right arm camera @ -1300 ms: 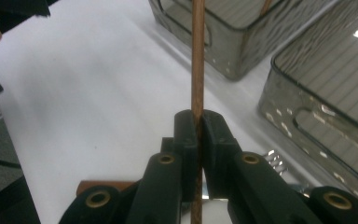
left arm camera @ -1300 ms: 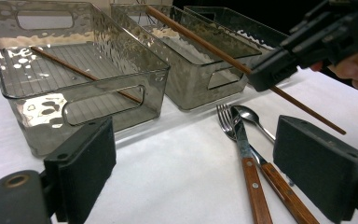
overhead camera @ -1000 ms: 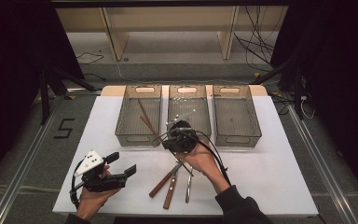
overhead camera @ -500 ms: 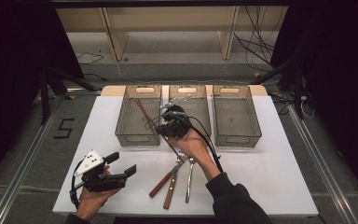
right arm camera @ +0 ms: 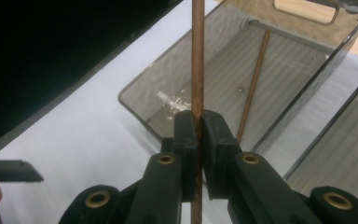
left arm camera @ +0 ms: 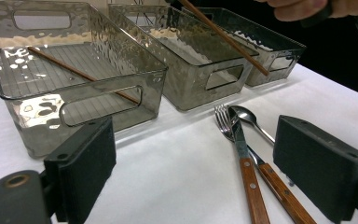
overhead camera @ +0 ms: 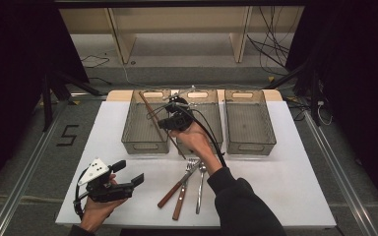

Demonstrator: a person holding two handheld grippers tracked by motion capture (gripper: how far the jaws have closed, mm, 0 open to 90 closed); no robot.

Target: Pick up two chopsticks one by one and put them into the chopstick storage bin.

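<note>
Over the left bin (overhead camera: 145, 123), the right gripper (overhead camera: 176, 119) has its jaws clamped on a chopstick (right arm camera: 196, 56); another chopstick (left arm camera: 81, 73) already lies inside. Forks (overhead camera: 183, 183) and a spoon (overhead camera: 200, 187) wait on the desk (overhead camera: 285, 177). Near left, the left gripper (overhead camera: 128, 177) hovers, jaws wide, empty.

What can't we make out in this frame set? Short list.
- Held chopstick: its top end is cut off by the right gripper view's upper edge.
- Right gripper: in the high view the hand and cable cover the jaws.
- Middle bin contents: high view, hand in front; too glary in the left gripper view.
- Knife and fork handles: cut off by the bottom edge of the left gripper view.
</note>
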